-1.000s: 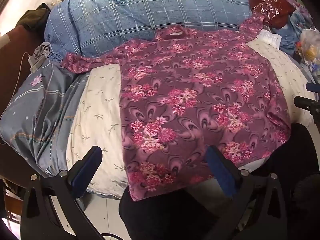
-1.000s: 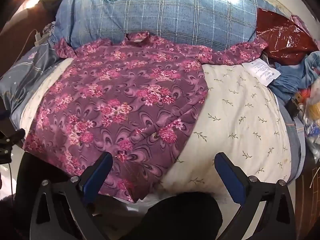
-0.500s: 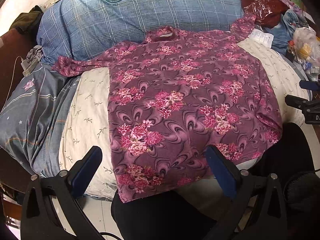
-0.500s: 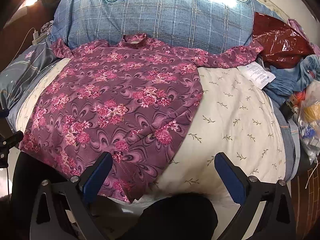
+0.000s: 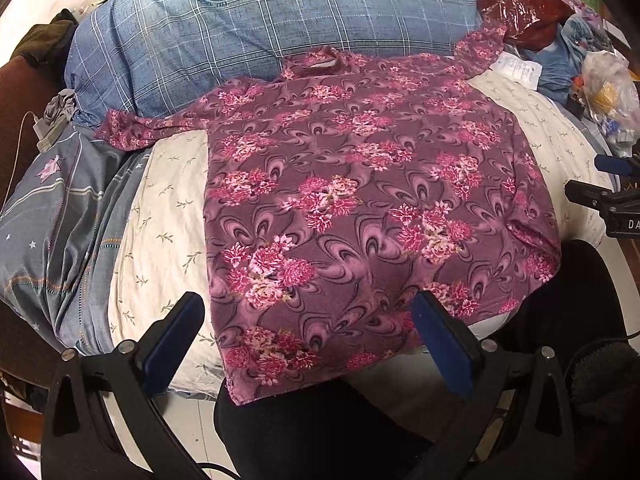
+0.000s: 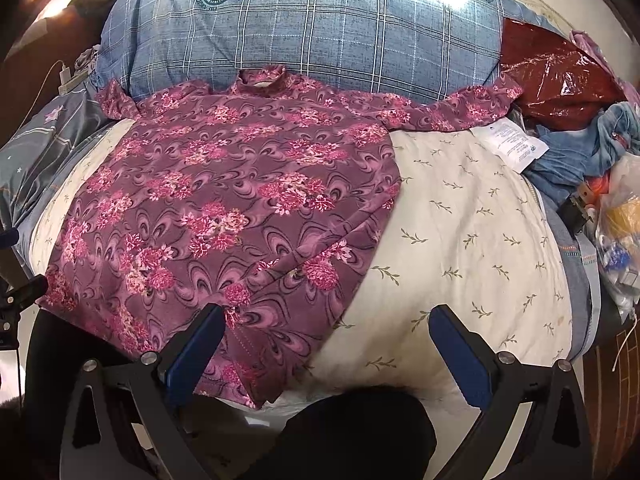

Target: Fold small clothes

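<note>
A pink flowery shirt (image 5: 360, 208) lies flat on the bed (image 6: 480, 240), its collar by the blue pillow (image 6: 320, 32). The left gripper (image 5: 308, 320) and the right gripper (image 6: 326, 332) are both spread wide, holding nothing, above the shirt's bottom edge.

a cream sheet with small leaf sprigs (image 6: 472, 240) covers the bed. along the bed's far edge lies a big blue plaid pillow (image 6: 320, 36) with round crests printed on it. at the bed's left edge a grey-blue quilt with stars (image 5: 52, 216) is bunched up, a white charger and cable (image 6: 66, 76) beyond it. at the far right corner sits a dark red plastic bag (image 6: 556, 76), with a white printed paper (image 6: 514, 142) just in front, crumpled blue denim (image 6: 588, 148) beside it, and a clear bag of oddments (image 6: 620, 216) at the right edge.
</note>
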